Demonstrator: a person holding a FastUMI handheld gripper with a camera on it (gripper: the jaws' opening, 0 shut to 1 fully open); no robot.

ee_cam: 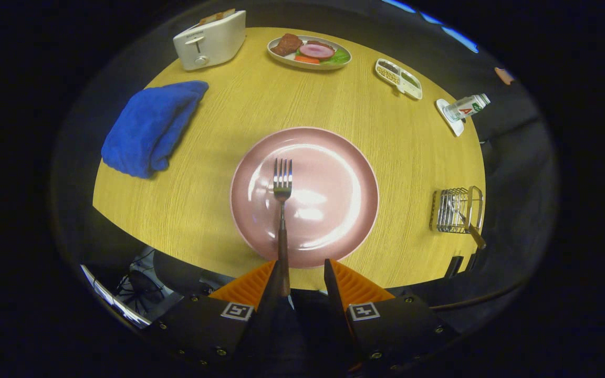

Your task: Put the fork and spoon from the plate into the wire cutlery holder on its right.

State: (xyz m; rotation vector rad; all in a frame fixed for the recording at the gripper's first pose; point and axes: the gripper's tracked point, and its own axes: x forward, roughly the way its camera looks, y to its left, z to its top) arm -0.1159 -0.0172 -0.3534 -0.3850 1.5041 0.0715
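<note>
A pink plate (334,157) sits mid-table on the round wooden table (218,121). A metal fork (282,181) with a dark handle lies across the plate, tines pointing away. Its handle runs back over the near rim and in between my fingers, close along the left finger (254,283). My gripper (301,262) hovers at the plate's near rim, open, with a wide gap to the right finger (352,286). The wire cutlery holder (455,210) stands to the plate's right by the table edge. A brown-handled utensil (475,235) sticks out of it; I cannot tell if it is the spoon.
A folded blue towel (150,126) lies left of the plate. Beyond are a white toaster (210,39), a dish of food (309,51), a small divided tray (398,77) and a bottle (465,106) tipped on a white saucer. The table's near edge runs just under my fingers.
</note>
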